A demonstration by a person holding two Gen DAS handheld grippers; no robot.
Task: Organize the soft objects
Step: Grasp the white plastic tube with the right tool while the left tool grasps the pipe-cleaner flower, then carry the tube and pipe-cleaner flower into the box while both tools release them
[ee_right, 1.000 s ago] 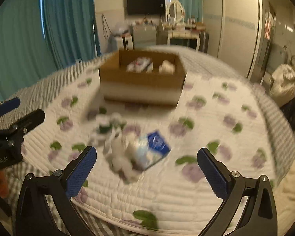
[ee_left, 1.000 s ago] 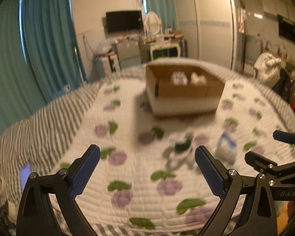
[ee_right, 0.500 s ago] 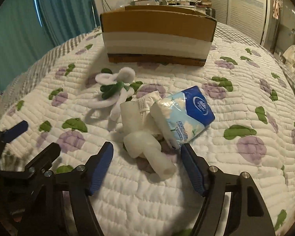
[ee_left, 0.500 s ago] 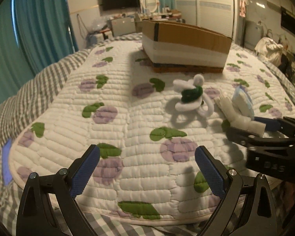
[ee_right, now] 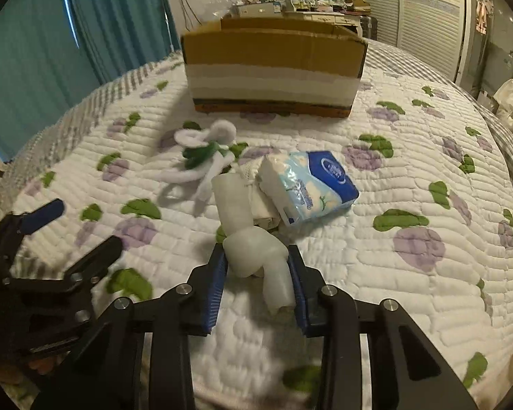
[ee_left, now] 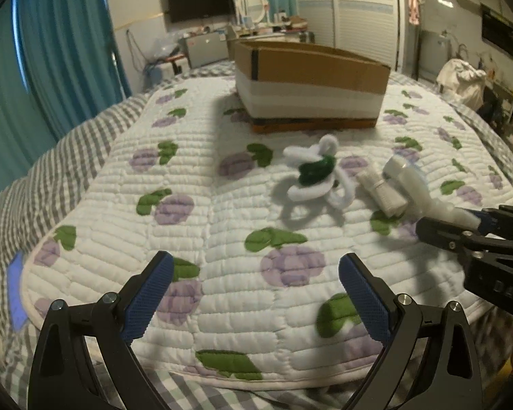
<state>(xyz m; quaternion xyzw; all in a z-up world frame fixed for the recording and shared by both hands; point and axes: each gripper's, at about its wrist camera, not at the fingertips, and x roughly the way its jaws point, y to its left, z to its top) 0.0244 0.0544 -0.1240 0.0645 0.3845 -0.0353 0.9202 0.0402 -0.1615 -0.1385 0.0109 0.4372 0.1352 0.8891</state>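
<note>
Taking the cardboard box [ee_right: 273,68] on the floral quilt [ee_right: 410,290] as landmark: at far left, well in front of the box, the left gripper [ee_left: 254,294] hovers over the quilt with its blue pads spread wide and nothing between them. Directly in front of the box lies a white and green fuzzy loop toy [ee_right: 201,160]. Right of it, nearer the camera, a white foam wrap bundle [ee_right: 253,235] lies on the quilt; the right gripper [ee_right: 258,273] is closing on its near end, both pads already against the foam. Just beyond that, a blue tissue pack [ee_right: 311,188] leans on a folded white cloth [ee_right: 261,201].
</note>
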